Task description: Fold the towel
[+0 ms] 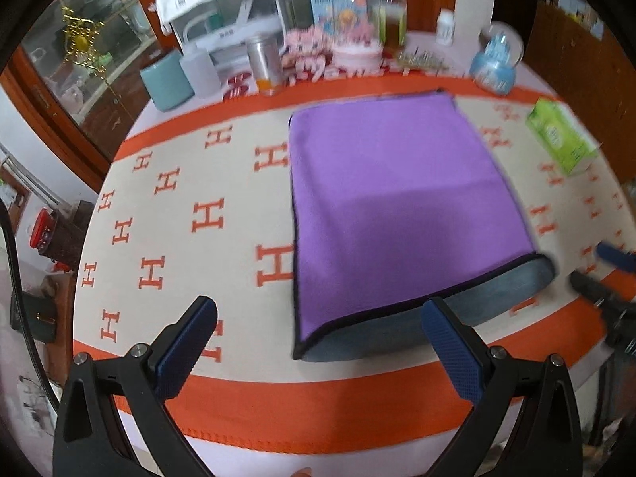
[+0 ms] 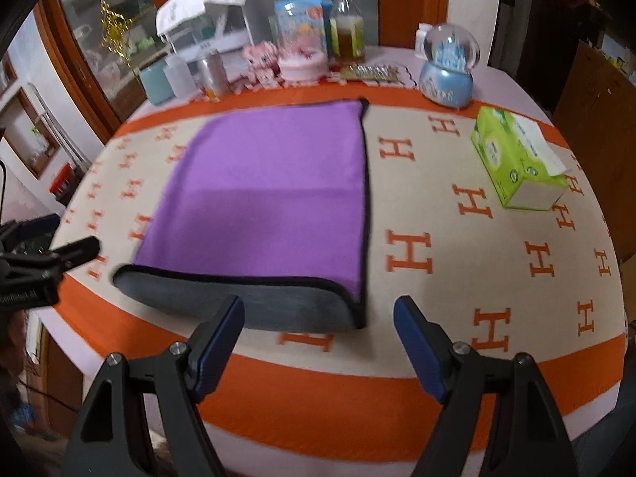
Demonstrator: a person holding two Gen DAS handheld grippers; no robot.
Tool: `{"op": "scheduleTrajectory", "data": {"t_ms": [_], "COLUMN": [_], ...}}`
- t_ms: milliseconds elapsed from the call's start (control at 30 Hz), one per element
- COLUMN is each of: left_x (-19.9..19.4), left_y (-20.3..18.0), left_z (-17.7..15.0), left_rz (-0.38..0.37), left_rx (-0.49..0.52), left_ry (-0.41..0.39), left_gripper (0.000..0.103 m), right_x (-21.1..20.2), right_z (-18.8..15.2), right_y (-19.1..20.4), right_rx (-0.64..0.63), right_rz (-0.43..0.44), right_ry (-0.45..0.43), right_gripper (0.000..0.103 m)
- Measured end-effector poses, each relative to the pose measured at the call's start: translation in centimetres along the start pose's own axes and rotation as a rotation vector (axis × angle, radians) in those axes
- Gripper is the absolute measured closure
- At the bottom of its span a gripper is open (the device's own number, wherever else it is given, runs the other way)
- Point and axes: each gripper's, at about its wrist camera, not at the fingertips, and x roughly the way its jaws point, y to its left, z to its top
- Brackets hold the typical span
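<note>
One purple towel point(image 1: 397, 206) lies folded on the worktop point(image 1: 318, 397), grey underside showing along its near edge. Both grippers, left point(image 1: 318, 353) and right point(image 2: 318, 346), hover nearby with jaws open, empty. One green tissue box point(image 2: 516, 159) sits right; orange "H" letters pattern the cloth.

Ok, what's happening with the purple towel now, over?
Left gripper and right gripper open, empty. Towel folded once, flat. Tissue box well clear.

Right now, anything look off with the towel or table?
One thing: the purple towel is folded unevenly. Its top layer stops short at the near edge, leaving a grey strip of the underside exposed. Both hand-held grippers, left and right, are open and hold nothing. No spills or damage visible.
</note>
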Motion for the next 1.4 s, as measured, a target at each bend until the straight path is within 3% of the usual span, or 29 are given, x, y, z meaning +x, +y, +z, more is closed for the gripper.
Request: {"op": "scheduleTrajectory", "data": {"t_ms": [67, 167, 367, 700, 833, 900, 1033, 1133, 1267, 1400], "left_x": [1.5, 3.4, 5.1, 5.8, 6.1, 6.4, 6.8, 7.0, 6.9, 6.9], "left_y": [0.6, 1.8, 3.4, 3.9, 3.9, 3.7, 3.4, 3.2, 3.3, 3.4], "left_z": [-0.2, -0.7, -1.8, -1.7, -1.9, -1.9, -2.0, -2.2, -2.4, -2.6], "left_rz": [-0.033, -0.145, -0.268, -0.434, -0.462, -0.471, -0.486, -0.492, -0.491, -0.476], "left_rx": [0.006, -0.006, -0.001, 0.069, 0.109, 0.129, 0.143, 0.151, 0.155, 0.157], "left_ry": [0.044, 0.097, 0.091, 0.089, 0.098, 0.111, 0.133, 0.147, 0.154, 0.159], "left_gripper": [0.001, 0.003, 0.006, 0.021, 0.032, 0.042, 0.045, 0.058, 0.065, 0.082], "right_x": [1.1, 2.1, 3.7, 6.4, 7.1, 7.4, 7.5, 7.4, 7.5, 7.4], "right_z": [-0.1, 0.1, 0.6, 1.0, 1.0, 1.1, 1.1, 1.1, 1.0, 0.9], "right_y": [-0.9, -1.7, -1.3, -1.3, -1.8, -1.9, -1.9, -1.7, -1.6, -1.7], "right_rx": [-0.017, -0.055, -0.161, -0.215, -0.202, -0.196, -0.2, -0.211, -0.224, -0.217], "right_rz": [-0.003, 0.015, 0.103, 0.205, 0.227, 0.233, 0.251, 0.257, 0.258, 0.257], "right_ry": [0.01, 0.022, 0.043, 0.13, 0.16, 0.17, 0.177, 0.18, 0.183, 0.181], "right_gripper": [0.025, 0.025, 0.028, 0.044, 0.055, 0.059, 0.064, 0.073, 0.083, 0.093]}}
